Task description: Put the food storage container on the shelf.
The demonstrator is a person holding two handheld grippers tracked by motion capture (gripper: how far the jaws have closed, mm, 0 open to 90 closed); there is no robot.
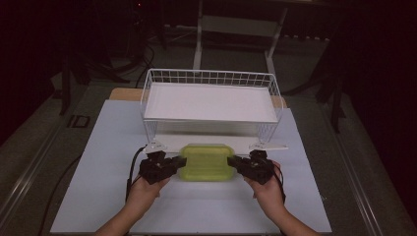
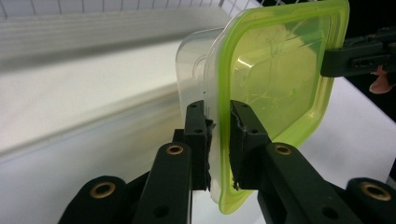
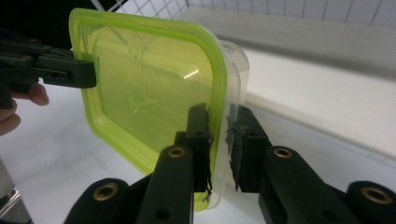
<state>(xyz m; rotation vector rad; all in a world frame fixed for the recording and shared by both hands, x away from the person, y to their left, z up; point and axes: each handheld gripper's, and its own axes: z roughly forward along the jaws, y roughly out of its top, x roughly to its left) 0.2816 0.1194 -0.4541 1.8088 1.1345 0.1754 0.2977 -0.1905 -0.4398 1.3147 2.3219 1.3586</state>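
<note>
High view: container (image 1: 206, 162) with green lid sits on the white surface (image 1: 98, 196), just near of the wire basket (image 1: 209, 101). Left gripper (image 1: 181, 161) pinches its left edge, right gripper (image 1: 233, 162) its right edge; a hand behind each.

Left gripper view: left gripper (image 2: 218, 135) nearly closed, jaws clamped on the green lid (image 2: 275, 70) rim, clear tub (image 2: 196, 60) on the left side. Right gripper (image 2: 343, 60) grips the far edge.

Right gripper view: right gripper (image 3: 219, 135) nearly closed, clamped on the lid (image 3: 144, 88) and tub rim. Left gripper (image 3: 86, 73) holds the far edge.
</note>
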